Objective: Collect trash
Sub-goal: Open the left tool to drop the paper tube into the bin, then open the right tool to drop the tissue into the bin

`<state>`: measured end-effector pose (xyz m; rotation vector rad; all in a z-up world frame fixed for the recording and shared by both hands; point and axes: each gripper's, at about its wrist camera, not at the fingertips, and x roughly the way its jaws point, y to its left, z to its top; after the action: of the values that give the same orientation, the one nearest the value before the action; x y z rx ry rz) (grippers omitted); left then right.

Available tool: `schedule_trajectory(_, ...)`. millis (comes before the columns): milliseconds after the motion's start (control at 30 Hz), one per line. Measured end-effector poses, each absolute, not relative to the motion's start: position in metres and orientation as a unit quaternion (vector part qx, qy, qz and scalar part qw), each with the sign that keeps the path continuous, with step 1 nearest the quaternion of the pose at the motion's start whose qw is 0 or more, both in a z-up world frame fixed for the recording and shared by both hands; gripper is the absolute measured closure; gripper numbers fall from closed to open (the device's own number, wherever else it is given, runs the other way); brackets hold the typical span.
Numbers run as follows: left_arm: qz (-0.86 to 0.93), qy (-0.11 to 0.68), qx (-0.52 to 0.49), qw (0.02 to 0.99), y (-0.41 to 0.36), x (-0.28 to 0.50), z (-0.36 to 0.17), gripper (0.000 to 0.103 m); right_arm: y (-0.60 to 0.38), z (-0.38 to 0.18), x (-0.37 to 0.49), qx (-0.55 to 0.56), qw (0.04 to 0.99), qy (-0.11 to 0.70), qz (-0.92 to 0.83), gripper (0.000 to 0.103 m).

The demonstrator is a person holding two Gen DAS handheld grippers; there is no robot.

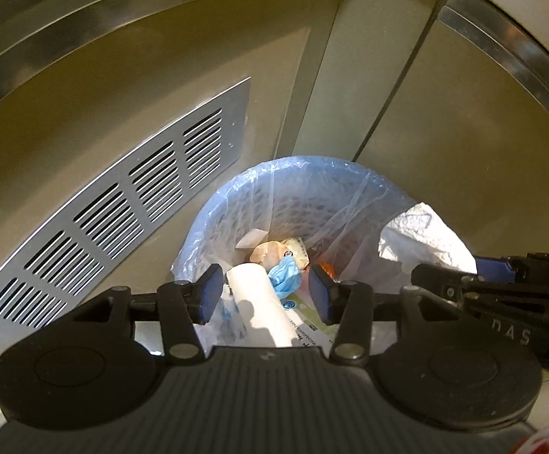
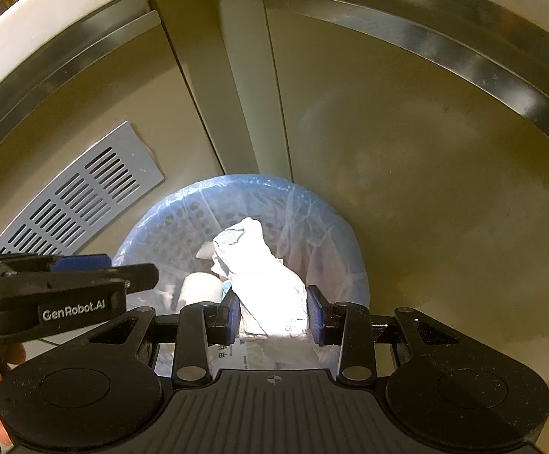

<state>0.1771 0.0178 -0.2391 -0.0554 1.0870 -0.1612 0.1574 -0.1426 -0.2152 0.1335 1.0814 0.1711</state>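
Holding crumpled paper above the lined trash bin.

Right tongs grip a crumpled white paper wad between the blue pads; the wad hangs directly over the trash bin, which carries a translucent blue liner and stands against a metal cabinet beside a vent grille. Left tongs stand wide and hold nothing, hovering over the same opening. Inside the bin lie a white paper roll, a blue face mask and printed packaging. Judgement: collection is well advanced; the wad is not yet released, and dropping it remains.
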Motion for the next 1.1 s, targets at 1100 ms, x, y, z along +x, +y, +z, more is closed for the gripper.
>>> schedule_trajectory(1100,-0.060,0.524,-0.043,0.849,0.032,0.159,-0.235,0.058,-0.133,-0.214,0.162,0.100,0.856,0.495,0.109,0.047)
